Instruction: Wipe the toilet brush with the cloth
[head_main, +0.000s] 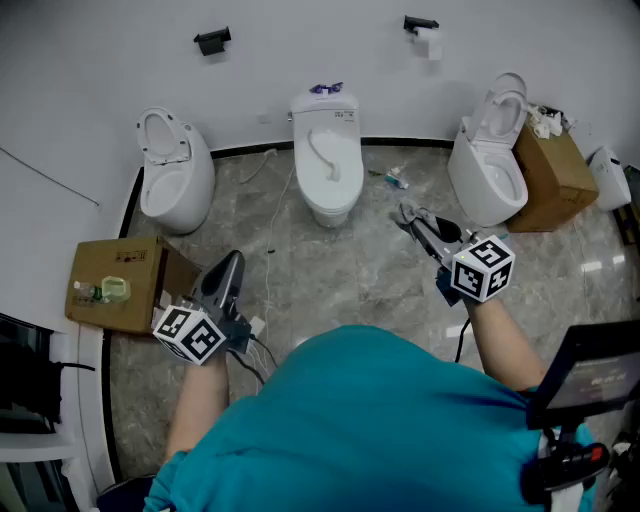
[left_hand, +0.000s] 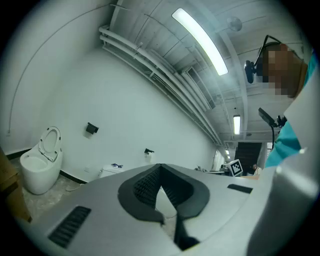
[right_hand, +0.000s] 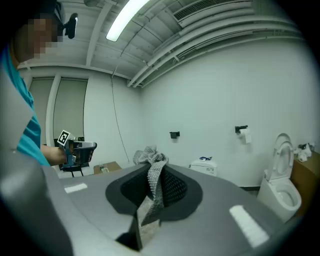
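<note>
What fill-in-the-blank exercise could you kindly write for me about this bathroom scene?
1. The right hand-held gripper is shut on a grey ____.
2. The left hand-held gripper is shut and holds ____.
3. ____ white toilets stand along the wall.

Missing words: cloth; nothing; Three.

Grey dotted cloth (right_hand: 154, 176), wht toilet (head_main: 327, 172), grey marbled floor (head_main: 340, 270), teal shirt (head_main: 380, 420), brn box (head_main: 142, 302)
</note>
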